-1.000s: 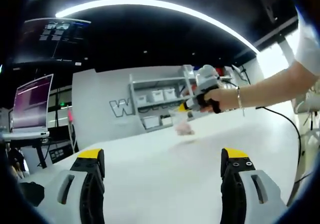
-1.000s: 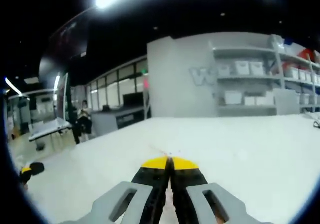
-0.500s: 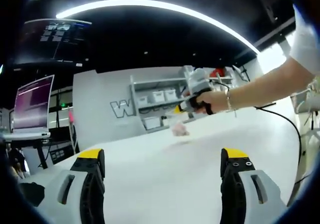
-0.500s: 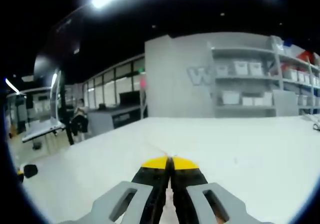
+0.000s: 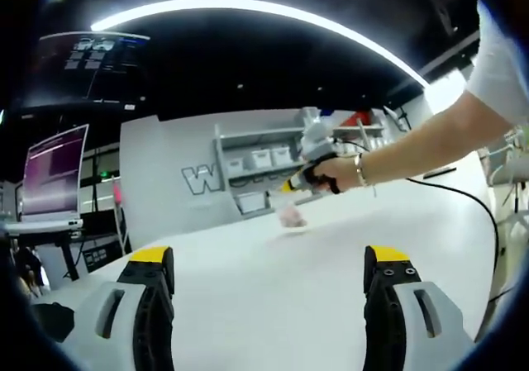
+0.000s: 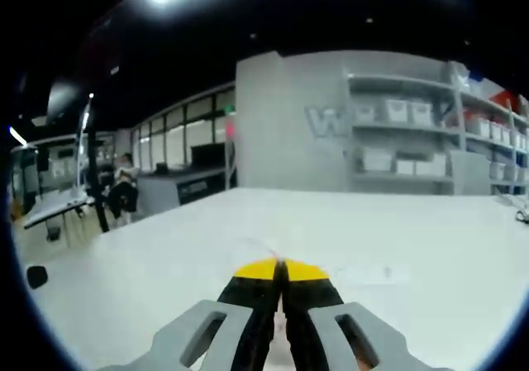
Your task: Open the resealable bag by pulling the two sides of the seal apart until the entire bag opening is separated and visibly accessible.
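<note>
One bag [image 5: 291, 215] under right hand-held gripper [image 5: 289, 186]

bag [image 5: 291, 216] on table [image 5: 273, 288], shelves [image 5: 256, 168] behind, laptop [image 5: 52, 181] far left

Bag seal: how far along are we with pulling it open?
Done: in the left gripper view the right tool has the bag lifted off the white table, pinched at its top edge. In hand: only that one-sided hold. Left: the left tool is open and well short of the bag, so the second grip and the pull-apart remain.
</note>
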The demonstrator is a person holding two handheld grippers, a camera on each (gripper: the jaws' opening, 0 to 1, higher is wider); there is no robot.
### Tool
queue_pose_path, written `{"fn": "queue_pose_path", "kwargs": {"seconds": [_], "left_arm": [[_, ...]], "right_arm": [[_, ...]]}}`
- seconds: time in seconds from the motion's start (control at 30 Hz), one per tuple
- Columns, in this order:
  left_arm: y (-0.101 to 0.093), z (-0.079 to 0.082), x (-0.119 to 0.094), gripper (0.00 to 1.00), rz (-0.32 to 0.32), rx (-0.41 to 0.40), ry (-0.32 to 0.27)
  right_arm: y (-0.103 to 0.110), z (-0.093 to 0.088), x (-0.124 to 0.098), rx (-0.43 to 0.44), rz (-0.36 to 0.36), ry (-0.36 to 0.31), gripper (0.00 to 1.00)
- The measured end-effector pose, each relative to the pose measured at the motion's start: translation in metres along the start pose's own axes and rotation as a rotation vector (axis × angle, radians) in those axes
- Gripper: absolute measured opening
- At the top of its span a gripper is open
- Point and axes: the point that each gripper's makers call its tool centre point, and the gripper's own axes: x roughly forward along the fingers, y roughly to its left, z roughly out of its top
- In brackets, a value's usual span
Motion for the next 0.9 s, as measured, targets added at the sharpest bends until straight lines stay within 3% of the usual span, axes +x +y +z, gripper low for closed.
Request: {"fn": "queue_pose_path", "kwargs": {"seconds": [0.9], "left_arm": [[0.000, 0.002, 0.000, 0.93, 0.004, -0.003, -0.006]], "right_arm": [[-0.008, -0.004, 0.034, -0.074, -0.063, 0.009, 0.00]]}}
